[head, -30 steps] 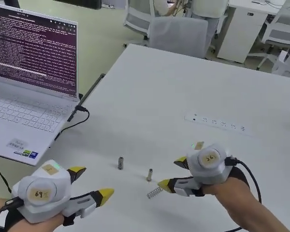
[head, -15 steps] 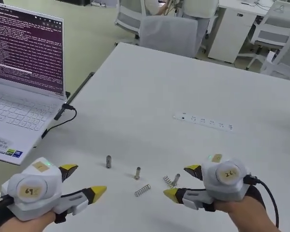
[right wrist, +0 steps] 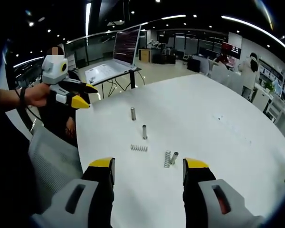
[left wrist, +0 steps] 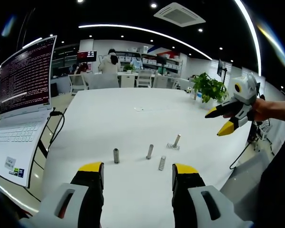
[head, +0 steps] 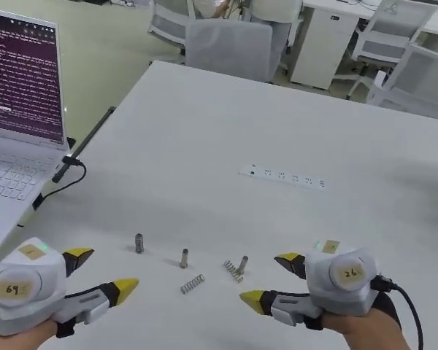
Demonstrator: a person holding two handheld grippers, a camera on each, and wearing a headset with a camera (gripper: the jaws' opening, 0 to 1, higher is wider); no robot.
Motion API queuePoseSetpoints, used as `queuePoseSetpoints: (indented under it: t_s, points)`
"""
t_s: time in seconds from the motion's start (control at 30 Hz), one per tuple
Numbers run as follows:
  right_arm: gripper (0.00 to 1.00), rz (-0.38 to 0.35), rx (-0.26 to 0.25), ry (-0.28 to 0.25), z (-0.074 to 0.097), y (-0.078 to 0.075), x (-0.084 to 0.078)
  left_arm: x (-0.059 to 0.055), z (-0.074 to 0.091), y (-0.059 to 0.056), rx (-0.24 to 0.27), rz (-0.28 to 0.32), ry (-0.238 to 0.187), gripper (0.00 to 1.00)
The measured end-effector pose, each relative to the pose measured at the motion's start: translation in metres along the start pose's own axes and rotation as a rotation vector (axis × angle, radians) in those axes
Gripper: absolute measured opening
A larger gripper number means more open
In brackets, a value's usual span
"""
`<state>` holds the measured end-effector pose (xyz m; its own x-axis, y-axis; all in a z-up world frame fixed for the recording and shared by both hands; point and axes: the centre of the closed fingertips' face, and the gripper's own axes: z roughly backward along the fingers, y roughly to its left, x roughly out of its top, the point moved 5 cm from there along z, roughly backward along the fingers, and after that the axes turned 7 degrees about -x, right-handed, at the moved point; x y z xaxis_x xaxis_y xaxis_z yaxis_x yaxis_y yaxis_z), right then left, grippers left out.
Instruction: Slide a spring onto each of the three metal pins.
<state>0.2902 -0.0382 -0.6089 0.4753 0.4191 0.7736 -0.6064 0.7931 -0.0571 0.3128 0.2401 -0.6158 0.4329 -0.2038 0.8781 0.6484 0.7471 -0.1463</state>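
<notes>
White workbench in an open office, swivel chairs behind, laptop open at the far left, power strip flat near mid-table. Between the two grippers, near the front edge: three metal pins standing in a row, well apart from both sets of tips. Left pin dark and ribbed-looking, too small to tell whether wound by a spring. Middle pin upright, bare and grey. Right pin leaning slightly, with one spring lying just beside its foot, touching or nearly so. Second spring loose on the table in front of the middle pin, on its side at a slant. Left gripper low at the near left, yellow-tipped jaws spread wide, nothing between them. Right gripper at the near right, closest to the right pin, jaws likewise wide apart and empty.
</notes>
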Motion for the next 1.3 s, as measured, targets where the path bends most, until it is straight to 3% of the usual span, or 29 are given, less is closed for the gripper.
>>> queuePoseSetpoints:
  t_s: [0.43,0.8,1.3]
  points:
    - [0.57,-0.056,-0.04,-0.004,0.023,-0.001,-0.016,-0.002,-0.021,-0.016,-0.05,-0.01,0.019,0.53]
    - [0.57,-0.087,-0.064,-0.004,0.035,0.0,-0.024,-0.015,-0.045,-0.034,-0.124,-0.026,0.069,0.52]
    - [0.57,-0.103,-0.088,0.007,0.047,-0.004,-0.03,-0.026,-0.087,-0.042,-0.206,-0.049,0.136,0.5]
